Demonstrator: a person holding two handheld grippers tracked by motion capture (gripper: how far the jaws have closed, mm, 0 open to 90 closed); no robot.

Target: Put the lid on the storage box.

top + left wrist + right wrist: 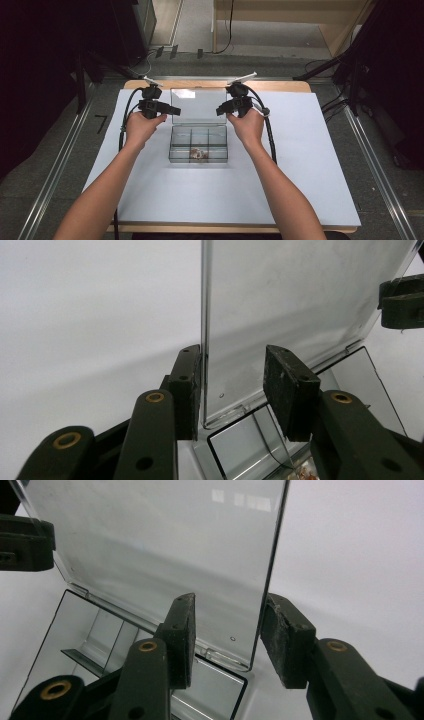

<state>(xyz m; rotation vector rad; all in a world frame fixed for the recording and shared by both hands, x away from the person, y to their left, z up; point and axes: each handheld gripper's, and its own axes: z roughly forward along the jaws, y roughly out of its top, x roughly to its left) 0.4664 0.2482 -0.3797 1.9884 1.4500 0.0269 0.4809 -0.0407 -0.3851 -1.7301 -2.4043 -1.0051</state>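
Clear plastic compartment box (198, 145) sits at the middle of the white surface (310, 165), its lid (198, 105) raised upright at the far edge. Small brownish pieces (198, 153) lie in a near compartment; what they are cannot be told.

Left gripper (172, 108) is held at the lid's left edge, right gripper (218, 110) at its right edge, each in one of the person's hands, forearms coming in from the near side.

Left gripper view: the lid's edge stands between the two fingers (186, 390). One finger lies against that edge; the other stands off from the clear panel with a gap. No firm clamp is visible, so the fingers read as released around the lid.

Right gripper view: the lid's right edge runs down between the fingers (180, 635). One finger is just beside the edge, the other apart from the panel. Fingers likewise released around the lid, not clenched on it.
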